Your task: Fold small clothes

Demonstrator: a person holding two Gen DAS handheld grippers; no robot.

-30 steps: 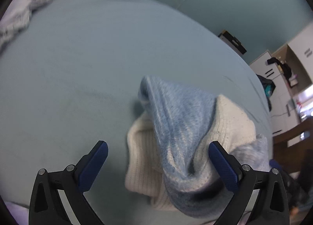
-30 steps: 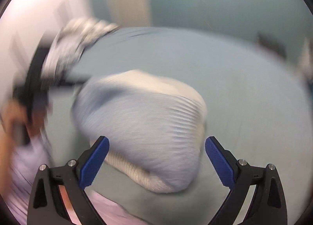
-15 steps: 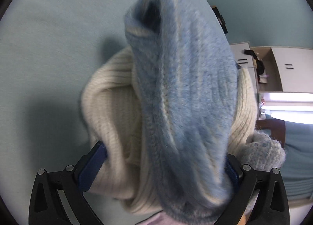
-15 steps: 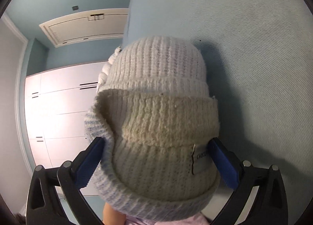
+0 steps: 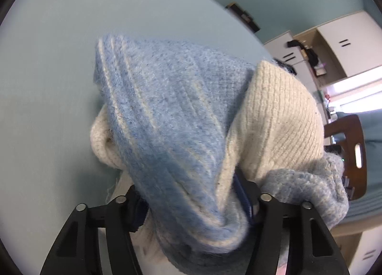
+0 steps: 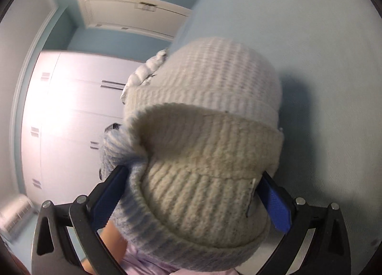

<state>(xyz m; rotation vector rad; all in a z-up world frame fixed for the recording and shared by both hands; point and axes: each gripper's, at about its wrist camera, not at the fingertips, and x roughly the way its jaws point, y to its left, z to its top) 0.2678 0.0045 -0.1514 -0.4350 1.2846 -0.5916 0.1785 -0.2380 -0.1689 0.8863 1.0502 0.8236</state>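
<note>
Closer than before, the left gripper (image 5: 193, 205) tilts downward, jaws closing on the blue-and-cream knit hat (image 5: 172, 117).

The left gripper (image 5: 193, 199) tilts steeply down, its jaws closing with knit fabric bunched between them (the blue pads mostly buried). The right gripper (image 6: 191, 193) points more level, its jaws flanking a hat.

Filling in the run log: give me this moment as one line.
left hand-held gripper: closing on blue knit | right hand-held gripper: around cream hat | surface: blue bed
</note>
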